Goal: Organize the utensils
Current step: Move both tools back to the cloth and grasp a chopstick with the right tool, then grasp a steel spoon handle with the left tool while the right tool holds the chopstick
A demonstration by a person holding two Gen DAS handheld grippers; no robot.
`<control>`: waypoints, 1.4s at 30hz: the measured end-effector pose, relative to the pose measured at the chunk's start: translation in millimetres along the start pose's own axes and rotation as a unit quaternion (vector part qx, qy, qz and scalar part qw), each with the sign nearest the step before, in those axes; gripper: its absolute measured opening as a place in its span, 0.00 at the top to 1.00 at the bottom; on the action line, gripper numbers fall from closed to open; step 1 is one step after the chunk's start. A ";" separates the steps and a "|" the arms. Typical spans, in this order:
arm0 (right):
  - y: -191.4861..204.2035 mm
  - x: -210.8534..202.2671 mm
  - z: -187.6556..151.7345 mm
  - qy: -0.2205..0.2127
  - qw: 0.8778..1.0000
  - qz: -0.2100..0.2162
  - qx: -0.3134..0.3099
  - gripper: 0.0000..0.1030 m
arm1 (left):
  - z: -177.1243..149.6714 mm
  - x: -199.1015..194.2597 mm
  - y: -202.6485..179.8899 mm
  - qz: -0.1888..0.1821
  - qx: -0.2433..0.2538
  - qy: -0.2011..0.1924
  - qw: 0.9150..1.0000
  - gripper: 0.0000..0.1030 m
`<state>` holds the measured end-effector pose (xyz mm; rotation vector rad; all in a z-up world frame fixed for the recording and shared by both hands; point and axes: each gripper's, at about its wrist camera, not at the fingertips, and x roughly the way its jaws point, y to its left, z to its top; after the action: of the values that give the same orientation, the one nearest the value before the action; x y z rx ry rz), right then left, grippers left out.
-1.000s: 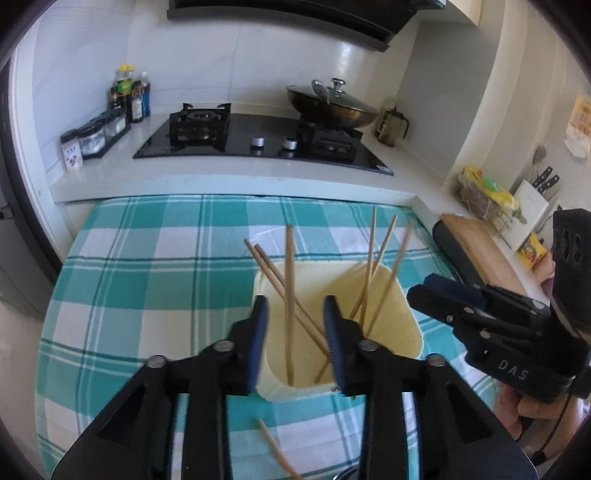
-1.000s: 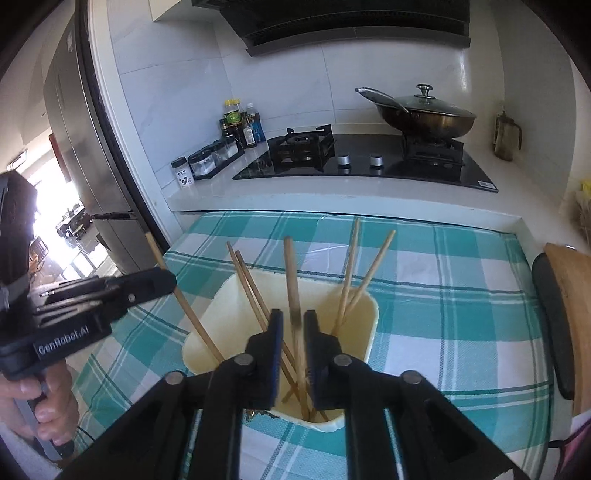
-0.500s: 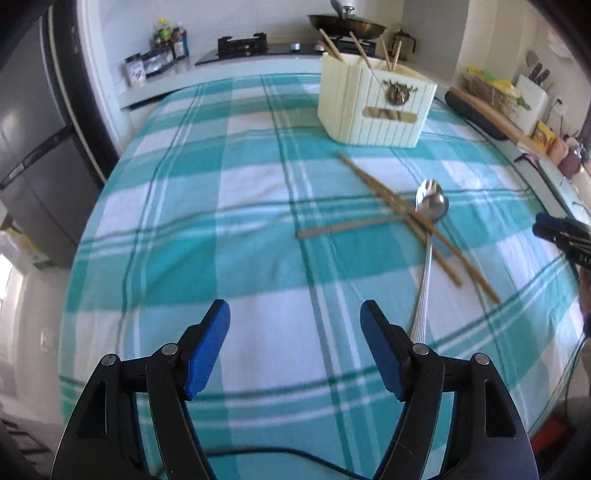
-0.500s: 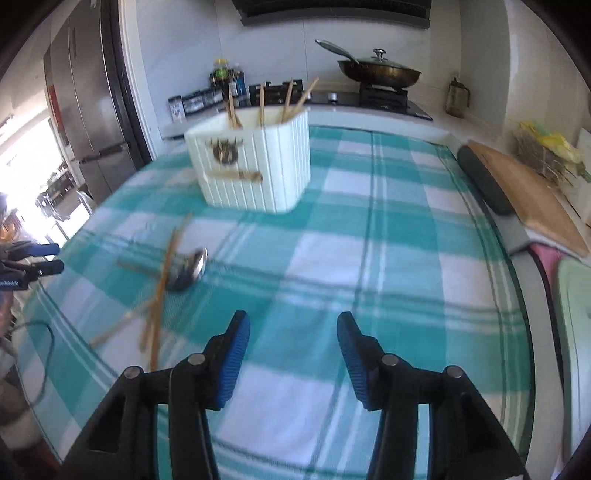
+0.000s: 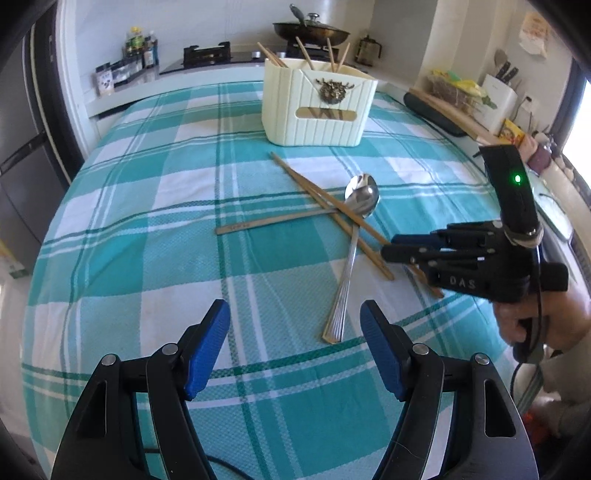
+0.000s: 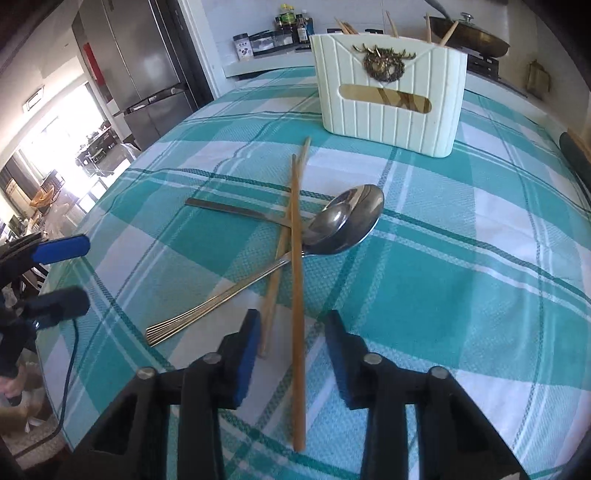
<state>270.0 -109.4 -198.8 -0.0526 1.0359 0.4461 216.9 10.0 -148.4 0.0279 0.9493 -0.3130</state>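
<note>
A cream utensil holder (image 5: 317,110) with several chopsticks stands at the far side of the checked cloth. In front of it lie a metal spoon (image 5: 360,195), a crossed pair of chopsticks (image 5: 325,205) and one flat chopstick (image 5: 273,223). My left gripper (image 5: 293,347) is open and empty, and the spoon's handle end lies just ahead of it. In the right wrist view one chopstick (image 6: 297,295) runs between the closing jaws of my right gripper (image 6: 295,332). Its pads stand clear of that chopstick. A second chopstick (image 6: 273,291) lies beside the left pad.
Behind the table is a counter with a gas hob (image 5: 207,55), a lidded wok (image 5: 310,31) and spice jars (image 5: 122,70). A cutting board (image 5: 447,107) and knife block (image 5: 496,98) are at the right. A fridge (image 6: 147,74) stands at the left.
Both grippers have pulled back from above the holder and come down low over the cloth by the loose utensils. The left jaws widened. The right jaws opened, then narrowed around a chopstick.
</note>
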 end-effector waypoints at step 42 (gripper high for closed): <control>-98.9 -76.9 -101.6 -0.049 0.976 -0.174 0.122 0.93 | -4.4 56.5 -13.6 0.071 -0.056 0.043 0.995 0.88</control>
<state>191.6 -250.3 -203.1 0.0071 0.9533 0.0014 240.3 -16.4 -194.8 0.0065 1.0442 -0.1269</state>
